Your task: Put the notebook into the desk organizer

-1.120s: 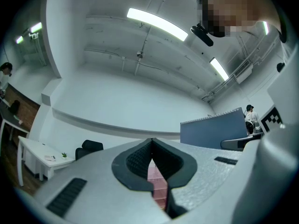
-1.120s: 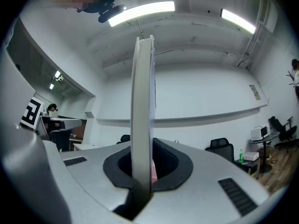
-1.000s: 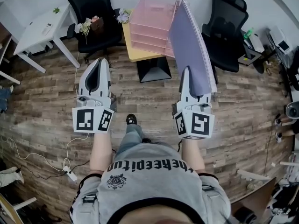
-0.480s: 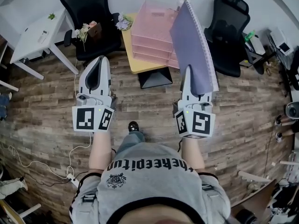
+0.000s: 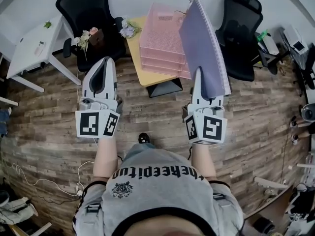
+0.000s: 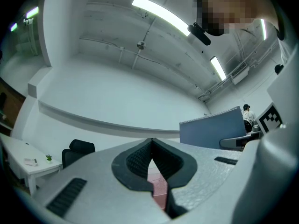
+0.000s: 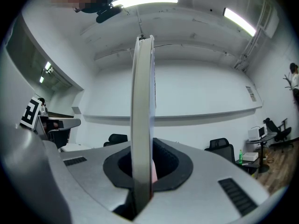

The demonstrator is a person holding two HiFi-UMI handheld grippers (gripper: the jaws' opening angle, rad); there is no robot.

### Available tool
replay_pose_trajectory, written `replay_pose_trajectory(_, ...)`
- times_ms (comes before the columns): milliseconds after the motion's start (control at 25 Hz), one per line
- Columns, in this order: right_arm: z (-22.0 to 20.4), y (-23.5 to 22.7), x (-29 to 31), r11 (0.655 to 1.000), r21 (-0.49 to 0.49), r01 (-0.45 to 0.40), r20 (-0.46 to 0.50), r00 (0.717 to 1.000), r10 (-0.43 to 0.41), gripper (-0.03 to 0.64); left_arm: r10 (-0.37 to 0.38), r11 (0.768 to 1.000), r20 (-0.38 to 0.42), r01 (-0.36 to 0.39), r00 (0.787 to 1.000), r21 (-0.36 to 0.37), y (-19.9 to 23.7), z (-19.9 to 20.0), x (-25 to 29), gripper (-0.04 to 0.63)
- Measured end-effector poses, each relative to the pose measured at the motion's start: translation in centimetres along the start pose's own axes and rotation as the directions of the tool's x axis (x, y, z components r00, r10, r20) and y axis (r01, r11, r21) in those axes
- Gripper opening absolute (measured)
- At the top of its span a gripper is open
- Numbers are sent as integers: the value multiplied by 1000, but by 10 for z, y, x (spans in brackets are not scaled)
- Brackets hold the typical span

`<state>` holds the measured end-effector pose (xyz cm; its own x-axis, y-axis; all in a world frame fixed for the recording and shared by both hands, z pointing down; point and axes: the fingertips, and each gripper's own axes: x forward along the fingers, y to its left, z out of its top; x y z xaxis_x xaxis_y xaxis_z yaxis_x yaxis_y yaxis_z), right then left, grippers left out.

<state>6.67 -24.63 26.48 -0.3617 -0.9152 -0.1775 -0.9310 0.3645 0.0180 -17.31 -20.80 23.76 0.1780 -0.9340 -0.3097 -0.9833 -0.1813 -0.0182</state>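
A purple spiral-bound notebook (image 5: 204, 48) stands upright on edge, with my right gripper (image 5: 198, 73) shut on its lower end. In the right gripper view the notebook's edge (image 7: 142, 111) rises between the jaws of that gripper (image 7: 142, 174). The pink stacked desk organizer (image 5: 165, 38) sits on a small yellow table (image 5: 135, 50) ahead, just left of the notebook. My left gripper (image 5: 106, 60) is held beside the right one, shut with nothing in it. In the left gripper view its tips (image 6: 151, 141) meet, and the notebook (image 6: 212, 129) shows at the right.
Black office chairs stand left (image 5: 88, 11) and right (image 5: 243, 28) of the table. A white desk (image 5: 34, 45) is at the far left. Small flowers (image 5: 128, 29) sit at the table's left corner. A white cable (image 5: 49, 181) lies on the wooden floor.
The table and organizer have come nearer and lower in the head view as the person walked forward. Both grippers kept their pose, the right still holding the notebook.
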Motion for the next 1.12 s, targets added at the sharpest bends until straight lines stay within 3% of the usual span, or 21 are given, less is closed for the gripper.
replay_pose_trajectory(560,-22,7,66,997,-9,78,-11,997,-78,32,-71,997,0,71,997,-18,48,-27,65,3)
replay_pose_trajectory(1120,-43,8,109,991,-30,127,-53,990,-128,32,-148,988,-30,146,989,-58,69,-61,101,3)
